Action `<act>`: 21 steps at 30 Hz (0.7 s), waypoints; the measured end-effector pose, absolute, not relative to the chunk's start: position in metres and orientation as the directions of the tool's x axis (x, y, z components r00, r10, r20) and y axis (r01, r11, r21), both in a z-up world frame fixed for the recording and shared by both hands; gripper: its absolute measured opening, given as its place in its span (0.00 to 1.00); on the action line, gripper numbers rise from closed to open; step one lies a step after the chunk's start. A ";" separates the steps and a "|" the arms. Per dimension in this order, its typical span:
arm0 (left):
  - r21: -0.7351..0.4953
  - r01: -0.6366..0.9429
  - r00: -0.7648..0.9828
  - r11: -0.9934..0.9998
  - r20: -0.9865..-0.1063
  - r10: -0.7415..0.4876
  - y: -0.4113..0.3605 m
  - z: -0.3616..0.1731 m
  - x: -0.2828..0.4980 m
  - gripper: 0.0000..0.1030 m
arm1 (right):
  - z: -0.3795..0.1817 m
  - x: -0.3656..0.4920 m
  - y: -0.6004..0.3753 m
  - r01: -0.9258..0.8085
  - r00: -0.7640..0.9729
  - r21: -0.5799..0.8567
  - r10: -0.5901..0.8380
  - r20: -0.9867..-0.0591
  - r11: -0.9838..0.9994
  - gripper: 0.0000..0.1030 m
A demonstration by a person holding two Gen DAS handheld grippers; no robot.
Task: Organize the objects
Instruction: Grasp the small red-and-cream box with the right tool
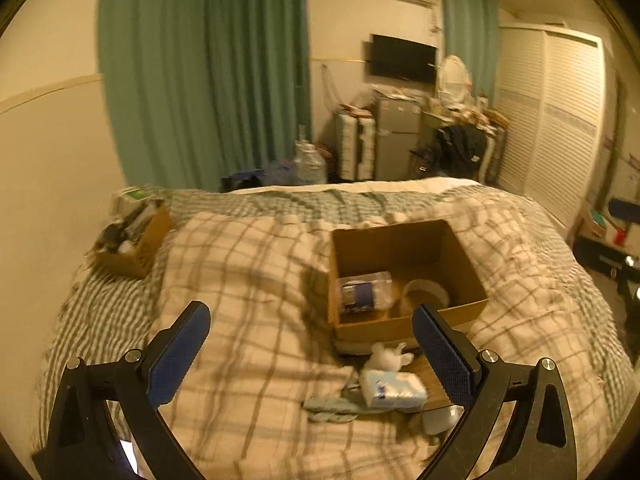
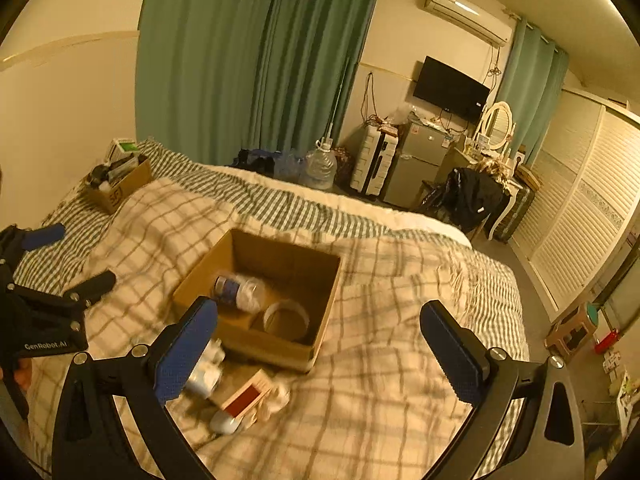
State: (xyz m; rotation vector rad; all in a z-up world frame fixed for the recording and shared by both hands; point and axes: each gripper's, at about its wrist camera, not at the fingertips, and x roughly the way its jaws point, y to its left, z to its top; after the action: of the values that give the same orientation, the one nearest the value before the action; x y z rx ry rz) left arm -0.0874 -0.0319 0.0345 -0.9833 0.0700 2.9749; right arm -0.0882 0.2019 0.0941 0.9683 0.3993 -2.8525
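Note:
An open cardboard box [image 1: 460, 256] [image 2: 320, 312] sits on the plaid blanket. Inside lie a clear plastic bottle with a blue label [image 1: 364, 292] [image 2: 236, 290] and a roll of tape [image 1: 426, 294] [image 2: 286, 318]. In front of the box lie a white plush toy [image 1: 390, 356], a tissue pack [image 1: 394, 388], a green cloth [image 1: 332, 406], a white mouse-like object [image 1: 440, 420] [image 2: 226, 422] and a small wooden box [image 2: 248, 394]. My left gripper [image 1: 312, 342] is open and empty above the blanket; it also shows in the right wrist view [image 2: 68, 260]. My right gripper [image 2: 318, 340] is open and empty above the box's near edge.
A second cardboard box [image 1: 136, 244] [image 2: 120, 188] full of items stands at the bed's far left by the wall. Beyond the bed are green curtains [image 1: 208, 76], a water jug [image 2: 320, 168], a suitcase [image 2: 374, 160], a small fridge [image 2: 420, 160] and a louvred wardrobe [image 2: 580, 208].

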 end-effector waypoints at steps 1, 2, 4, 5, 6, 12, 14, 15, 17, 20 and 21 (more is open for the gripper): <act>0.034 -0.015 -0.802 -0.999 -0.597 -0.008 -0.032 0.029 -0.084 1.00 | 0.087 -0.086 0.201 0.174 -0.788 -0.211 -0.007 -0.615 -0.962 0.99; 0.022 -0.011 -0.797 -1.000 -0.604 -0.005 -0.033 0.020 -0.080 1.00 | 0.078 -0.084 0.201 0.164 -0.782 -0.205 0.000 -0.623 -0.965 0.99; -0.002 -0.002 -0.780 -1.000 -0.626 0.003 -0.033 -0.001 -0.077 1.00 | 0.052 -0.083 0.198 0.162 -0.753 -0.174 -0.007 -0.658 -0.971 0.99; -0.002 0.005 -0.772 -1.000 -0.635 -0.003 -0.032 -0.011 -0.075 1.00 | 0.041 -0.084 0.200 0.165 -0.736 -0.155 -0.017 -0.676 -0.974 0.99; 0.003 0.016 -0.763 -1.000 -0.646 -0.014 -0.032 -0.022 -0.074 1.00 | 0.031 -0.086 0.201 0.163 -0.720 -0.138 -0.022 -0.694 -0.977 0.99; 0.070 0.031 -0.697 -0.997 -0.713 -0.072 -0.029 -0.077 -0.092 1.00 | -0.047 -0.116 0.199 0.110 -0.583 -0.129 0.041 -0.812 -0.986 0.98; 0.072 0.030 -0.691 -0.997 -0.719 -0.073 -0.031 -0.085 -0.095 1.00 | -0.067 -0.126 0.196 0.107 -0.539 -0.112 0.037 -0.842 -0.988 0.98; 0.072 0.025 -0.688 -0.997 -0.722 -0.070 -0.031 -0.088 -0.095 1.00 | -0.074 -0.129 0.195 0.108 -0.522 -0.105 0.033 -0.852 -0.989 0.98; 0.082 0.015 -0.683 -0.997 -0.727 -0.070 -0.031 -0.093 -0.097 1.00 | -0.091 -0.140 0.189 0.121 -0.475 -0.076 0.010 -0.880 -0.990 0.94; 0.088 0.003 -0.671 -0.996 -0.738 -0.067 -0.030 -0.099 -0.098 1.00 | -0.107 -0.150 0.182 0.134 -0.441 -0.044 -0.020 -0.897 -0.990 0.85; 0.087 0.000 -0.666 -0.996 -0.743 -0.065 -0.030 -0.101 -0.099 1.00 | -0.111 -0.151 0.179 0.142 -0.435 -0.039 -0.026 -0.900 -0.989 0.83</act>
State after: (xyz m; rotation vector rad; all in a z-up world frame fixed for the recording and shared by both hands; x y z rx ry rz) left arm -0.0987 -0.0299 -0.1013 -1.2974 0.1258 2.8973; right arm -0.1511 0.1791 -0.1110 1.6119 0.1662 -2.5743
